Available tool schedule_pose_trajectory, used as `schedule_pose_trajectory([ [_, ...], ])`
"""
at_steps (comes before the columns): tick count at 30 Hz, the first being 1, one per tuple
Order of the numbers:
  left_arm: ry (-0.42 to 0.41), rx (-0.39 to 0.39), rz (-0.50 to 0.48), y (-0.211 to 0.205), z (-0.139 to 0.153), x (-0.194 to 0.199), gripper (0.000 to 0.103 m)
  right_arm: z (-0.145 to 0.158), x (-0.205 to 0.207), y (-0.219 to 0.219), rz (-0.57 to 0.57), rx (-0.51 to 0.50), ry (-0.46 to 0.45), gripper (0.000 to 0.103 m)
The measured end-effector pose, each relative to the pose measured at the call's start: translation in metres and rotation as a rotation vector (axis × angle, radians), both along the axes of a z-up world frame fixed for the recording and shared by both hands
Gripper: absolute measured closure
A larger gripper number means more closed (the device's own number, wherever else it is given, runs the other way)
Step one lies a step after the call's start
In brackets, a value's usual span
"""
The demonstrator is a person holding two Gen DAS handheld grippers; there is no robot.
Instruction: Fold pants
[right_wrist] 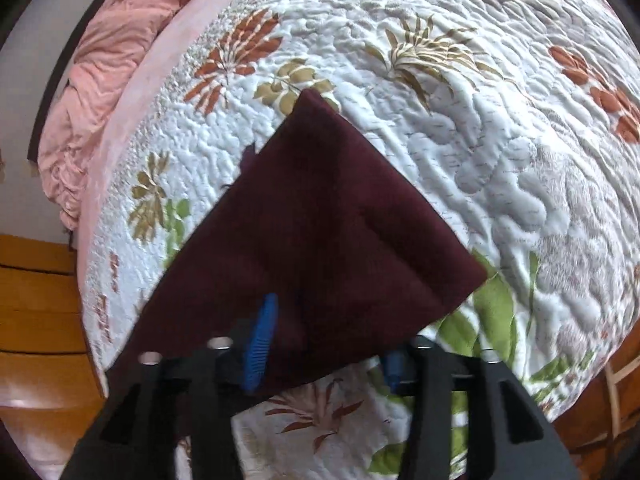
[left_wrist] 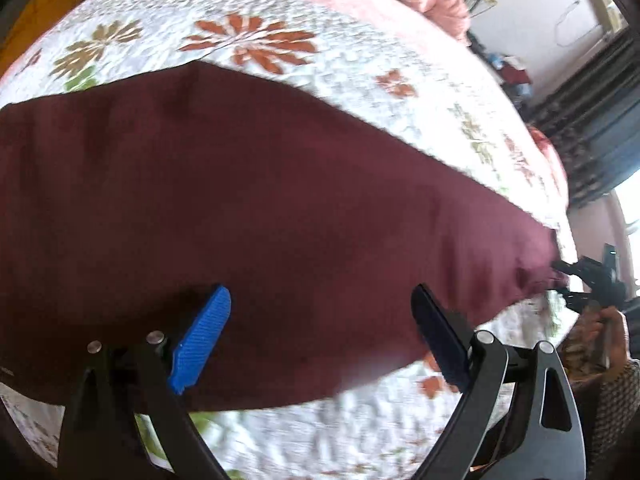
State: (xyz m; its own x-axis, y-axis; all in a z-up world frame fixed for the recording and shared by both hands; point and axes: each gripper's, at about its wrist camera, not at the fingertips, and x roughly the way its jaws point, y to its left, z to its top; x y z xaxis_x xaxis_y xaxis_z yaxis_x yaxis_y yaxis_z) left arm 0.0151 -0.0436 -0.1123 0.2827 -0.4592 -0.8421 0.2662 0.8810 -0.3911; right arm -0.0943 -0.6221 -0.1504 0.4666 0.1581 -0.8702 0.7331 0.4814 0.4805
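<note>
Dark maroon pants (left_wrist: pixel 248 216) lie spread flat across a floral quilted bed. My left gripper (left_wrist: pixel 320 320) is open, its blue pads (left_wrist: pixel 202 340) hovering wide apart over the near edge of the cloth. In the right wrist view the pants (right_wrist: pixel 320 220) stretch away from me as a long folded strip. My right gripper (right_wrist: pixel 324 340) has its jaws wide apart around the near end of the strip, the cloth lying between the blue pads (right_wrist: pixel 260 340). The right gripper also shows in the left wrist view (left_wrist: pixel 576 284) at the pants' far right end.
The white quilt (right_wrist: pixel 460 140) with red and brown flowers covers the bed. A bunched pink blanket (right_wrist: pixel 108 80) lies along the bed's far side. An orange wooden floor (right_wrist: pixel 36 300) is beyond the bed edge. Dark curtains (left_wrist: pixel 600 128) hang at the right.
</note>
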Motion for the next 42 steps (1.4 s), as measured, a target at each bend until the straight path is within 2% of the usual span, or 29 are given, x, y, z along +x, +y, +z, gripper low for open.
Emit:
schedule_pose_trajectory([
  [2, 0.01, -0.02, -0.02, -0.009, 0.001, -0.004, 0.012, -0.001, 0.0, 0.006, 0.005, 0.066, -0.039, 0.031],
  [4, 0.016, -0.011, -0.024, -0.015, -0.003, -0.005, 0.012, -0.003, 0.006, 0.015, 0.044, 0.056, -0.018, 0.031],
  [6, 0.046, 0.045, -0.025, -0.018, -0.017, -0.003, 0.012, -0.007, 0.009, 0.016, 0.051, 0.017, 0.012, 0.04],
  [10, 0.035, 0.051, -0.028, -0.018, -0.022, -0.005, 0.012, -0.016, -0.001, 0.0, -0.051, 0.067, -0.013, 0.057],
  [12, 0.037, 0.046, -0.02, -0.018, -0.023, -0.004, 0.012, -0.015, 0.001, 0.0, -0.026, 0.032, -0.01, 0.074],
  [14, 0.037, 0.051, -0.024, -0.019, -0.023, -0.005, 0.012, -0.008, 0.004, 0.003, -0.001, -0.01, -0.029, 0.084],
  [15, 0.035, 0.057, -0.028, -0.019, -0.023, -0.004, 0.012, -0.002, 0.003, 0.004, -0.005, -0.026, -0.047, 0.085],
  [19, 0.015, 0.093, -0.06, -0.024, -0.024, -0.006, 0.011, 0.027, 0.008, 0.013, -0.002, -0.118, -0.113, 0.086],
  [24, 0.025, 0.074, -0.053, -0.022, -0.019, -0.006, 0.011, 0.086, 0.032, 0.064, 0.158, -0.432, -0.135, 0.086],
  [28, 0.067, 0.03, 0.031, -0.007, -0.011, 0.003, 0.011, 0.125, 0.05, 0.112, 0.305, -0.596, -0.22, 0.086],
  [32, 0.045, 0.048, 0.126, 0.013, -0.004, 0.01, 0.011, 0.14, 0.074, 0.157, 0.412, -0.636, -0.28, 0.086],
  [38, -0.037, 0.164, 0.171, 0.033, 0.017, 0.017, 0.011, 0.142, 0.1, 0.211, 0.532, -0.61, -0.314, 0.086],
  [42, -0.046, 0.19, 0.217, 0.05, 0.033, 0.025, 0.011, 0.138, 0.111, 0.252, 0.627, -0.6, -0.335, 0.086],
])
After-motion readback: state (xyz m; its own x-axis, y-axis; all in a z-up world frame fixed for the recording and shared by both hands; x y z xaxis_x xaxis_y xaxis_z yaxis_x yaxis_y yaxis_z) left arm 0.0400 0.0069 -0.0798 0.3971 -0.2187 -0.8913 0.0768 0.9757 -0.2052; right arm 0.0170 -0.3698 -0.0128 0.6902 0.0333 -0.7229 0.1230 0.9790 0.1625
